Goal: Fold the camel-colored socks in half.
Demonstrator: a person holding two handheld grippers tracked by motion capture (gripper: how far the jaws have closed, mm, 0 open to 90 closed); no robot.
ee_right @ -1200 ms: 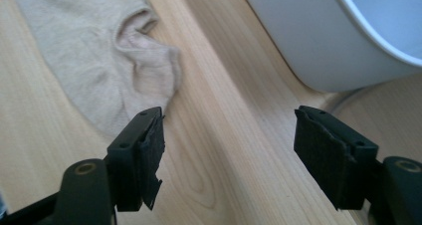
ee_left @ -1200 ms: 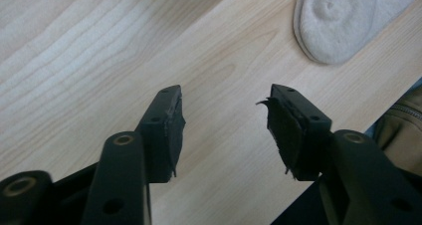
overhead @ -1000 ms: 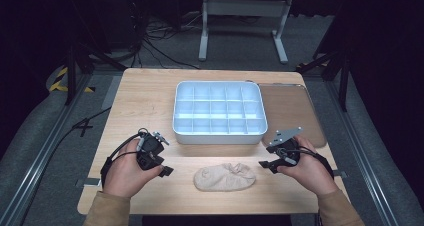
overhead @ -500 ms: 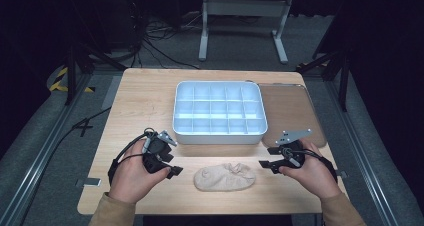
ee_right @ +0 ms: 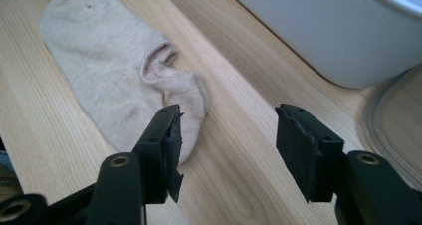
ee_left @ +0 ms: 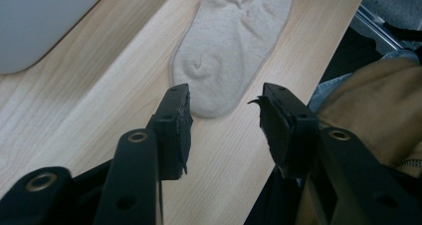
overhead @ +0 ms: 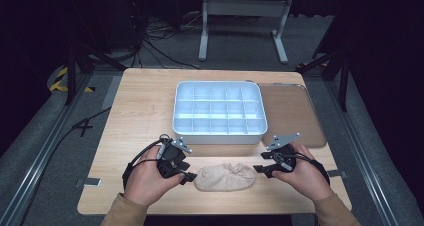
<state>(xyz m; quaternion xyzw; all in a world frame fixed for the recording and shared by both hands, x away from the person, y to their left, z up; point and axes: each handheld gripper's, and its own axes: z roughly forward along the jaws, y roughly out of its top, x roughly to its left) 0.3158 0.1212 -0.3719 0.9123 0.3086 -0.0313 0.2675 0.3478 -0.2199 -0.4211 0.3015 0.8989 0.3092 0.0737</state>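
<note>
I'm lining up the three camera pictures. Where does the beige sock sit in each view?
High view: sock lies at bottom centre, between the two grippers.
Left gripper view: sock at top centre, its near end just beyond the jaws.
Right gripper view: sock at upper left, its near end by one jaw.
Shared landmark: the white tray beside it.

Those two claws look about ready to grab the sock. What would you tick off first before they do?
1. Sock lies flat on the table, nothing on top of it: ok.
2. Left claw open, its jaws just been closing, sock tip in front of them, not pinched: ok.
3. Right claw open; one jaw over the sock's end, the other over bare wood: not ok, seems off-centre.
4. Both claws at opposite ends of the sock: ok.
5. White compartment tray empty and close behind the sock: ok.
6. Whether the jaws touch the tabletop: cannot tell.
</note>
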